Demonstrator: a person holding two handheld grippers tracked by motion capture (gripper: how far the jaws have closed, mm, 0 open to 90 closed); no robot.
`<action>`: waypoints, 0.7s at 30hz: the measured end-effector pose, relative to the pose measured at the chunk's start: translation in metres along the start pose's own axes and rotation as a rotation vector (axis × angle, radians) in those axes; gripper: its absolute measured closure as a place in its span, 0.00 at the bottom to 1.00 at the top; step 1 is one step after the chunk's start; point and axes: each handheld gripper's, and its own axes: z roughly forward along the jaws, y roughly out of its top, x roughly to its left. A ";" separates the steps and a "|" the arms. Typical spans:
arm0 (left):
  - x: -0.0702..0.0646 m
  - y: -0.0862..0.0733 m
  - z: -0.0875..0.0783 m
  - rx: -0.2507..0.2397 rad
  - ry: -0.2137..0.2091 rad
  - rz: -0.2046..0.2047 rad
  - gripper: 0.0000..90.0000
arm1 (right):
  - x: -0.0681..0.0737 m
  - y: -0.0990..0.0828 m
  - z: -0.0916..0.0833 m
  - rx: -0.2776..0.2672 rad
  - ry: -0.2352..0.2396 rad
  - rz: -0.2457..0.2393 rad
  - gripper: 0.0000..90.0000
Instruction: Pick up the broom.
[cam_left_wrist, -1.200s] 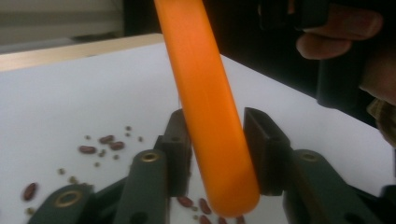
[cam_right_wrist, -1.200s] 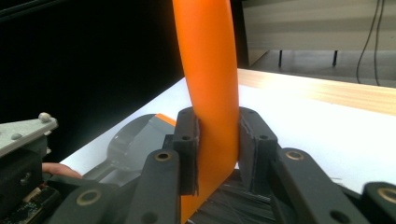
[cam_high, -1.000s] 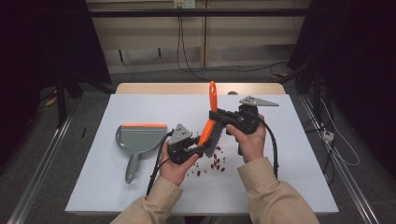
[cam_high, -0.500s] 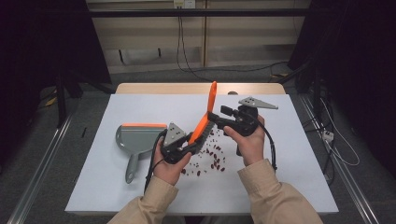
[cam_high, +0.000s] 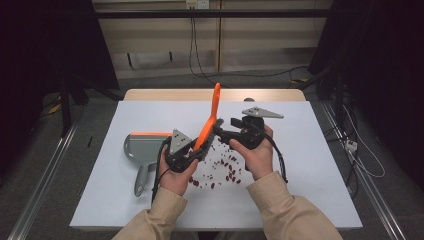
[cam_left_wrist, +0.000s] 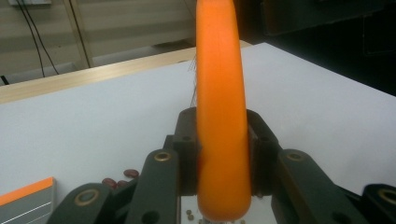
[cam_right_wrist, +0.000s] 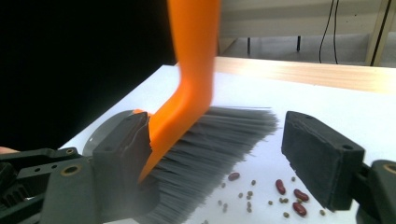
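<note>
High view: the left gripper (cam_high: 192, 152) clamps the orange plastic hand brush (cam_high: 209, 120) low on its handle, the long axis leaning up and away over the white table (cam_high: 310, 165). The right gripper (cam_high: 223, 131) sits just right of the bristles, above the scattered red beans (cam_high: 220, 167); the grey dustpan (cam_high: 142, 147) lies left.

Left gripper view: the jaws pinch the handle, which rises straight ahead.

Right gripper view: its jaws, which have just been opening, straddle the grey bristles (cam_right_wrist: 219, 149) without pressing.

orange-handled brush (cam_high: 210, 120) with grey bristles, tilted upright above scattered red beans (cam_high: 222, 167)
</note>
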 end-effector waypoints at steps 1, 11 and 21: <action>0.000 0.000 0.000 0.000 0.006 0.003 0.79 | 0.002 0.000 0.002 0.001 0.005 0.003 0.27; -0.006 0.000 0.003 -0.010 0.039 0.009 0.79 | 0.018 -0.002 0.018 0.003 0.019 0.103 0.35; -0.016 0.004 -0.001 -0.051 0.052 0.028 0.77 | 0.020 -0.005 0.028 0.018 -0.038 0.172 0.44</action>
